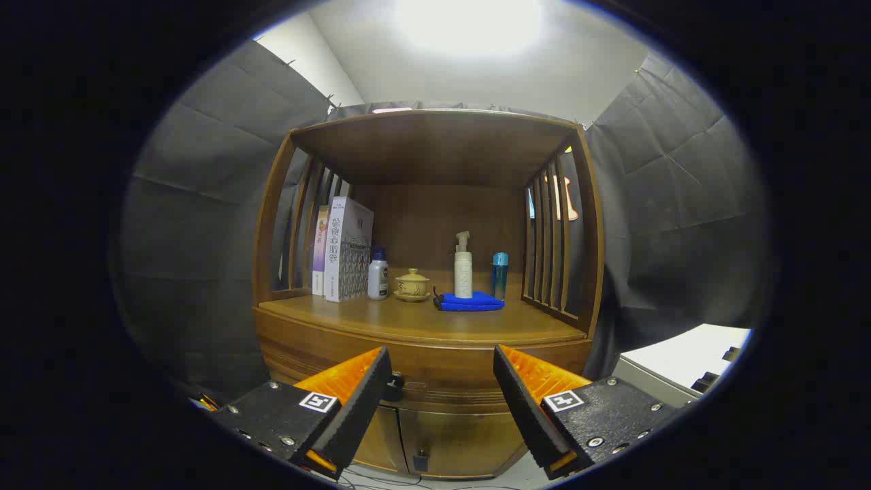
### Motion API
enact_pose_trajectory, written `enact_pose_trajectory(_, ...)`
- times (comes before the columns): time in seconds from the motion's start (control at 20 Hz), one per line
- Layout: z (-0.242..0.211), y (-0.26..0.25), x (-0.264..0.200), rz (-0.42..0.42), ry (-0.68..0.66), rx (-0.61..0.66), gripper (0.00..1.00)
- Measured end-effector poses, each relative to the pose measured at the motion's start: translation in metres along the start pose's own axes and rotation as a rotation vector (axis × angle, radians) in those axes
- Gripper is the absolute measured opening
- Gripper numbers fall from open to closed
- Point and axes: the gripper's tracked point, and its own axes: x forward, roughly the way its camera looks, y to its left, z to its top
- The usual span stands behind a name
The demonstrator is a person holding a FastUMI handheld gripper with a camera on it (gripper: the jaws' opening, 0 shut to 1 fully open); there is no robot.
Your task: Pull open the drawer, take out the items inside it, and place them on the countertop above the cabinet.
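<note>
two books [343,248], three bottles [463,265], one teacup [412,284], one cloth [471,302]

The drawer [442,381] front is partly hidden behind the gripper [442,381] fingers (spread apart, holding nothing); its knob [395,386] peeks beside 1 fingertip. Whether the drawer is shut cannot be told.

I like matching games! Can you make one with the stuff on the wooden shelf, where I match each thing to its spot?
Things:
1. books
2. lidded teacup
3. pump bottle
4. blue bottle

Spots:
A. standing on the blue cloth
B. beside the right-hand slats
C. against the left-hand slats
D. on a saucer, right of the small white bottle

Pairs: 1-C, 2-D, 3-A, 4-B
</note>
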Motion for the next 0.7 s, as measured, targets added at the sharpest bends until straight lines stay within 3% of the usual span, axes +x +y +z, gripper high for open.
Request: enact_pose_trajectory(0.7,-0.0051,-0.0041,0.0016,-0.011,0.009,0.026,0.95)
